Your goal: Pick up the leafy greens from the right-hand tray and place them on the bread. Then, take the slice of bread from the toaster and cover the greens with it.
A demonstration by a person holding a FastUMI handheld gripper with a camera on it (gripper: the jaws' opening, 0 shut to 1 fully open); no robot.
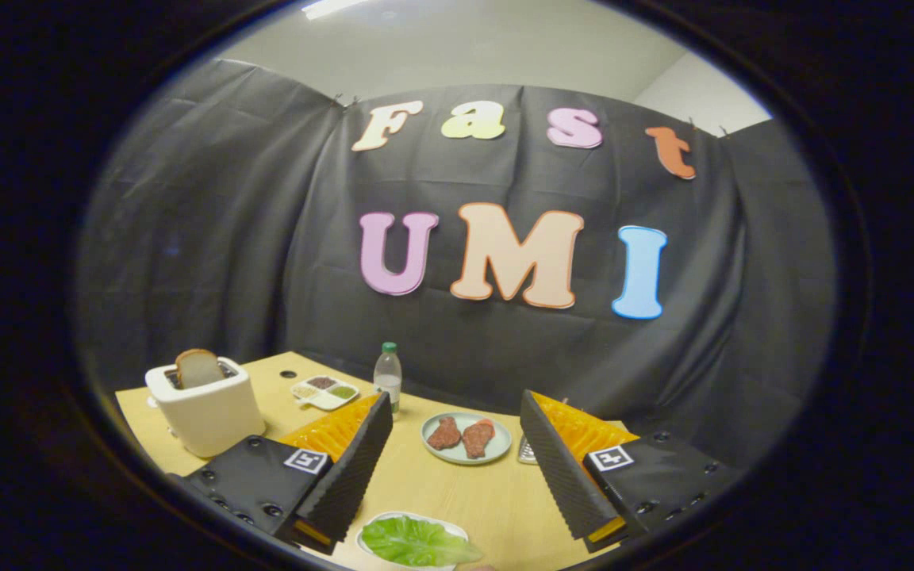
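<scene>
Your gripper point(457, 484) hangs over the table point(489, 492) with its fingers point(354, 468) spread wide and nothing between them but bare wood and a plate. The leafy greens point(413, 541) lie flat in a white tray point(366, 545) right below the gap between your fingers, nearer the left finger's tip and not touching either finger. You can't tell from here whether bread sits under the greens, since the leaf covers the tray. The white toaster point(207, 408) stands beyond your left finger at the table's far left side, and the slice of bread point(198, 367) sticks upright out of its slot, about half showing. Past the gap between the fingers there's a round pale plate point(466, 438) with two reddish-brown meat pieces point(461, 435) side by side on it. A clear bottle point(387, 375) with a green cap stands upright behind the left finger, just beside a small divided dish point(324, 392) holding little portions of brown, tan and green stuff. A small metal thing peeks out at the inner edge of your right finger, beside the plate, too hidden to identify. Both fingers are clear of everything on the table.
</scene>
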